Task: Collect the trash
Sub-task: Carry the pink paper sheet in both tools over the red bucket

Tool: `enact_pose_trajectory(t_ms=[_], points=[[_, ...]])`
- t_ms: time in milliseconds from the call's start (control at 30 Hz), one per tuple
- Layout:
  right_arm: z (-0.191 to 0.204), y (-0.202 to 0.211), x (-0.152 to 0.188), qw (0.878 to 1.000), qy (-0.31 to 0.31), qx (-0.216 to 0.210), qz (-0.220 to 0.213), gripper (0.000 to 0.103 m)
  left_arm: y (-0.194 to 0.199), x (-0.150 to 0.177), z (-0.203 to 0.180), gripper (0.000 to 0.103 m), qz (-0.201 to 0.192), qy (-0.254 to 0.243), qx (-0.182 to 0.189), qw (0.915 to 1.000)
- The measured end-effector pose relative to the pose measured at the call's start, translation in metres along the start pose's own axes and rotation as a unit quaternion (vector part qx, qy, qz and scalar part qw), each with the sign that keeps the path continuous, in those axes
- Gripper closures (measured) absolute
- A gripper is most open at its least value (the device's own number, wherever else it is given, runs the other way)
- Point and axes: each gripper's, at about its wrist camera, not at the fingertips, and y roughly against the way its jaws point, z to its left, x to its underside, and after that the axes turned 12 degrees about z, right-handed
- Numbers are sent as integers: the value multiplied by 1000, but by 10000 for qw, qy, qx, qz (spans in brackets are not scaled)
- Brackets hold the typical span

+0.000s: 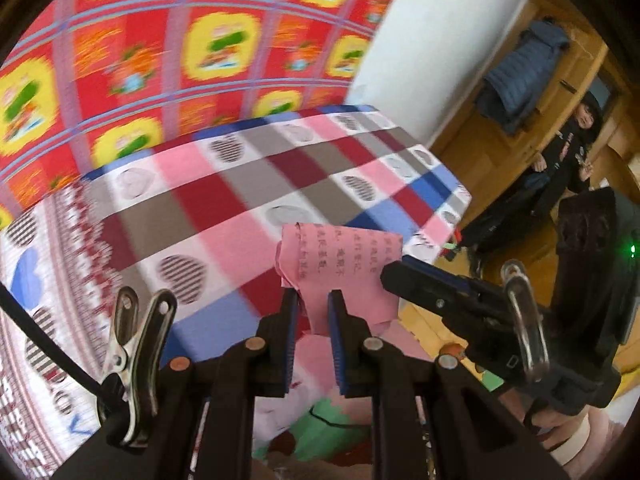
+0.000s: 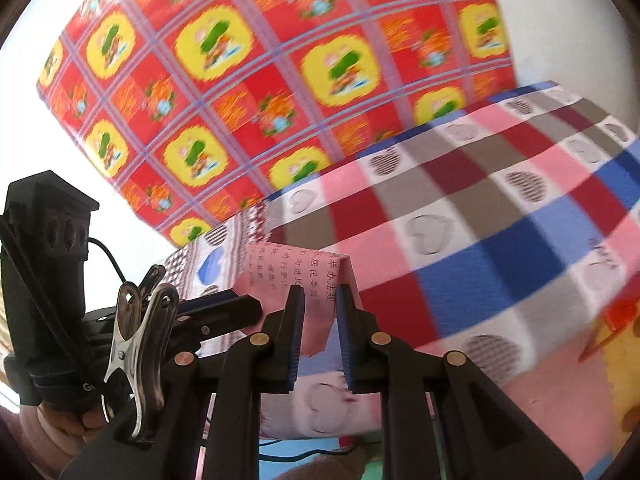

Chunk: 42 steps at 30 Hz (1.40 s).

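Observation:
A crumpled pink sheet of paper [image 1: 344, 256] with printed dark characters hangs in the air over the edge of the bed. My left gripper [image 1: 314, 300] is shut on its lower part, blue pads pressing both sides. The right gripper [image 1: 390, 276] comes in from the right, and its tip meets the sheet's right edge. In the right wrist view the same pink paper [image 2: 296, 276] sits pinched between the pads of my right gripper [image 2: 320, 296], which is shut on it. The left gripper [image 2: 248, 304] touches the sheet from the left.
A bed with a checked blanket [image 1: 248, 184] of pink, red, blue and grey squares lies just beyond. Behind it hangs a red and yellow patterned cloth [image 1: 180, 40]. At the right a person [image 1: 576, 148] stands by wooden doors, where a blue jacket [image 1: 520, 72] hangs. Coloured floor mats [image 1: 324, 428] lie below.

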Motion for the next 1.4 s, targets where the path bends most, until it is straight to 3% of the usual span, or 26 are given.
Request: enact_pose_trajectory(t_ms=[467, 1067, 1400], points=[[-109, 93, -12, 9919, -777, 655, -756, 84, -55, -73, -125, 88, 38, -990, 473, 9940], [-242, 151, -60, 9741, -1507, 1150, -1236, 84, -128, -185, -249, 88, 183, -1781, 795, 9806], [-301, 186, -73, 9623, -1795, 1316, -1560, 84, -159, -220, -315, 88, 226, -2157, 835, 9726]])
